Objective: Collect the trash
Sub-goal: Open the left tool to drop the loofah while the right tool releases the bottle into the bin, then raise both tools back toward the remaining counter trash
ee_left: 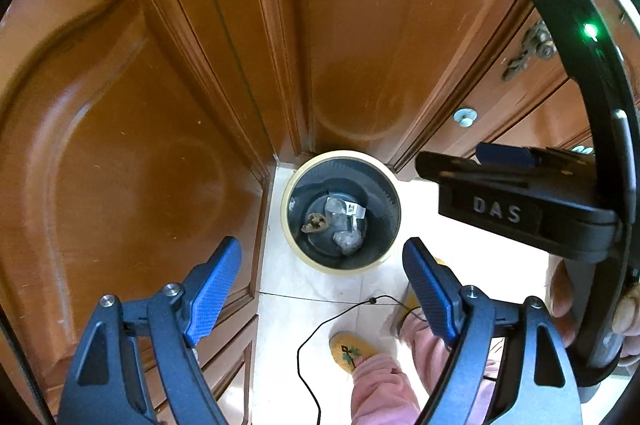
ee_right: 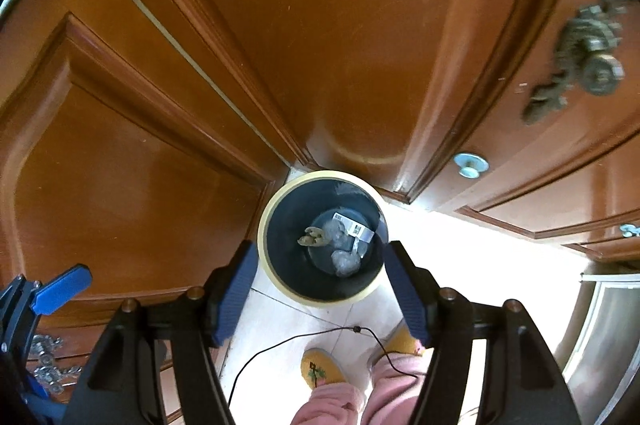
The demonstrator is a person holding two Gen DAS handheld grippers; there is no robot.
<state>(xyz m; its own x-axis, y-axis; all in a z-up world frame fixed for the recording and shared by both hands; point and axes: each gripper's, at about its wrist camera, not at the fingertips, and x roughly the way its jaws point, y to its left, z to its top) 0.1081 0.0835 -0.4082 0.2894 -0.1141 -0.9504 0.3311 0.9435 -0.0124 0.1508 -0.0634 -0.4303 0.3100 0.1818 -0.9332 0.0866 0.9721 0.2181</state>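
Crumpled clear wrappers (ee_left: 347,240) and a brown scrap (ee_left: 314,223) are seen lying at the bottom of the trash bin (ee_right: 269,257) on the floor. Both the left gripper (ee_left: 324,285) and the right gripper (ee_right: 320,289) are held released, with nothing grasped. The wrappers are judged light, soft and crushable; a bunched fold would best be pinched.

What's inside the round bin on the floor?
At the bottom of the bin lie two crumpled clear plastic wads, a white labelled wrapper and a small tan scrap. Anything beneath them is hidden.
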